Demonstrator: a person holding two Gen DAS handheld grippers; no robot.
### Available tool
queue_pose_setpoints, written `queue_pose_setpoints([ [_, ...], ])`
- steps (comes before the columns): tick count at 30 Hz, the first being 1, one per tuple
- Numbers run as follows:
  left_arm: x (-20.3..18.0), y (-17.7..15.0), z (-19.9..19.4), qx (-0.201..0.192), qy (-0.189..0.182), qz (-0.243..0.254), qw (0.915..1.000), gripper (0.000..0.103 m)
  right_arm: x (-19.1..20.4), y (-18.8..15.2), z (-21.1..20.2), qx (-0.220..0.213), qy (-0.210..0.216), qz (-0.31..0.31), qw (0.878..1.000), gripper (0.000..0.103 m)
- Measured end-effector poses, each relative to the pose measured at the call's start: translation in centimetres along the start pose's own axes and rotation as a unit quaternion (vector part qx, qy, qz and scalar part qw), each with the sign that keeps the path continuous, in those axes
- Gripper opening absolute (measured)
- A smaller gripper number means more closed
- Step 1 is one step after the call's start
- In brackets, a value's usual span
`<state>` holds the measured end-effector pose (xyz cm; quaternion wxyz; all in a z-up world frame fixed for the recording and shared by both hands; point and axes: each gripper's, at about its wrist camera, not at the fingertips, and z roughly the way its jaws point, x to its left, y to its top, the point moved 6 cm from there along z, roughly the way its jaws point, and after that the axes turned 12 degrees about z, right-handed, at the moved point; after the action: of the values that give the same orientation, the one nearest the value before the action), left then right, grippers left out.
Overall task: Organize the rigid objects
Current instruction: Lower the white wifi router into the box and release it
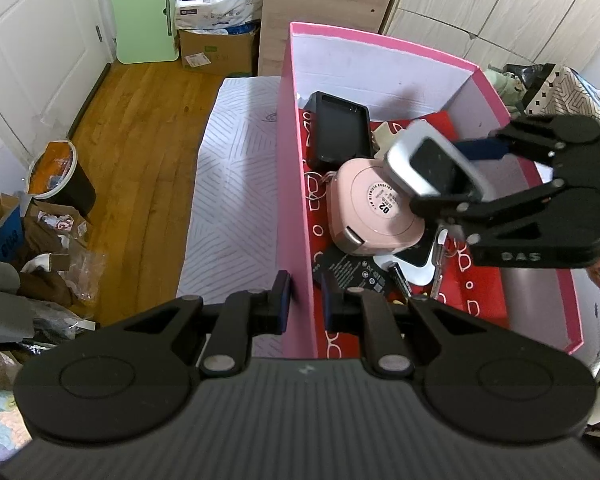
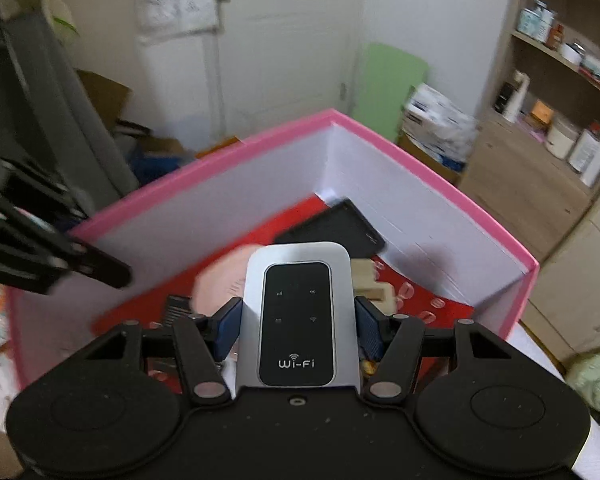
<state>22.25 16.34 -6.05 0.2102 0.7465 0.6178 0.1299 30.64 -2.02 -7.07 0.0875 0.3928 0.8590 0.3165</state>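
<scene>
Wooden-floored bedroom; left gripper (image 1: 304, 300) pinches the pink box (image 1: 296, 184) wall, right gripper (image 2: 298, 320) clamps the stiff, likely slick Wi-Fi router (image 2: 298, 312) by its 2 long edges

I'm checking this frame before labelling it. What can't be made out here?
- Left wrist view: items under the pink compact and Wi-Fi router are covered by them.
- Right wrist view: pink box contents are motion-blurred; the right gripper hides the near floor.
- Left gripper: pads straddle the box wall; contact unclear.

Glossy black-faced Wi-Fi router (image 2: 298, 316); matt pink cardboard box (image 1: 296, 184).
</scene>
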Motion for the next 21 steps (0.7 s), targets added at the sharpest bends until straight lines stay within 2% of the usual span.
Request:
queue_pose_setpoints([
  [3, 0.1, 0.1, 0.0, -0.002, -0.004, -0.001, 1.0000, 0.013, -0.5, -0.4, 1.0, 0.030, -0.003, 0.008, 1.000, 0.065],
  [6, 0.3, 0.0, 0.0, -0.005, -0.006, -0.005, 1.0000, 0.013, -1.2, -0.5, 0.0, 0.010, -0.005, 0.033, 0.999, 0.066],
  [13, 0.6, -0.2, 0.0, -0.011, -0.015, -0.010, 0.9998, 0.013, -2.7, -2.4, -7.7, -0.107, 0.025, 0.055, 0.992, 0.067],
  [17, 0.7, -0.2, 0.0, -0.012, -0.019, -0.014, 0.9996, 0.013, -5.8, -5.5, -11.9, -0.171, 0.006, 0.110, 0.979, 0.067],
  [21, 1.2, -0.2, 0.0, -0.010, -0.033, -0.026, 0.9991, 0.013, -9.5, -9.3, -13.1, -0.200, -0.017, 0.175, 0.964, 0.068],
])
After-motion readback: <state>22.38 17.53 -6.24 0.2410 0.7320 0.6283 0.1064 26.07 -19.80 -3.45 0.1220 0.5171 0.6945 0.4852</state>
